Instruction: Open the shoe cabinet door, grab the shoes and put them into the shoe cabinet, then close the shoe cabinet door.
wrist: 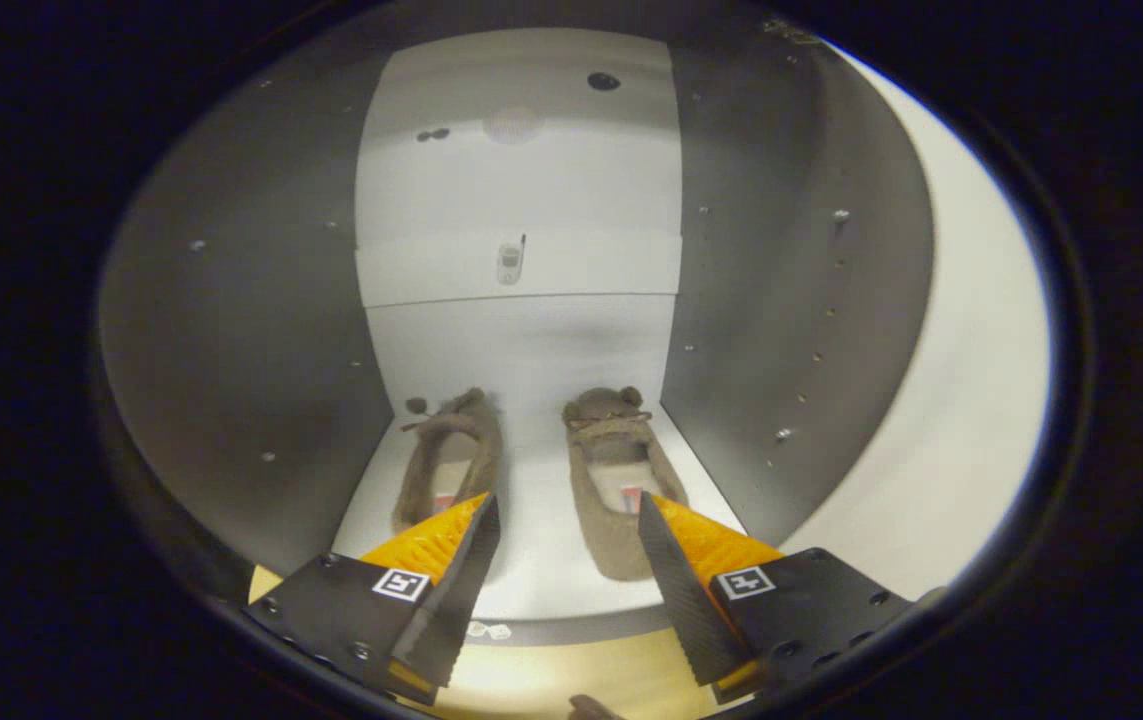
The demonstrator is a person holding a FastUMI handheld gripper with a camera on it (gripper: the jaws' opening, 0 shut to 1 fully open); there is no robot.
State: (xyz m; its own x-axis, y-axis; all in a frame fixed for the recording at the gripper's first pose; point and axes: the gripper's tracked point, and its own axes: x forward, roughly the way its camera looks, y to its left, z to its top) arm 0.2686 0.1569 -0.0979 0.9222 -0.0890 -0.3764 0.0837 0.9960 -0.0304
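Two brown fuzzy slippers lie side by side on the white floor of the open shoe cabinet (pixel 531 560), toes toward the back wall. The left slipper (pixel 451 455) is partly hidden behind my left finger. The right slipper (pixel 616 480) runs back to just ahead of my right finger (pixel 676 570). My gripper (pixel 568 520) stands open in front of the cabinet mouth, with nothing between its orange-and-black fingers. The cabinet's grey side walls (pixel 261 330) rise on both sides, and a white shelf (pixel 521 270) crosses higher up.
The open white cabinet door (pixel 951 400) stands to the right of the opening. A light wooden floor (pixel 551 680) lies under my fingers, in front of the cabinet's lower edge. Small screws dot the grey inner walls.
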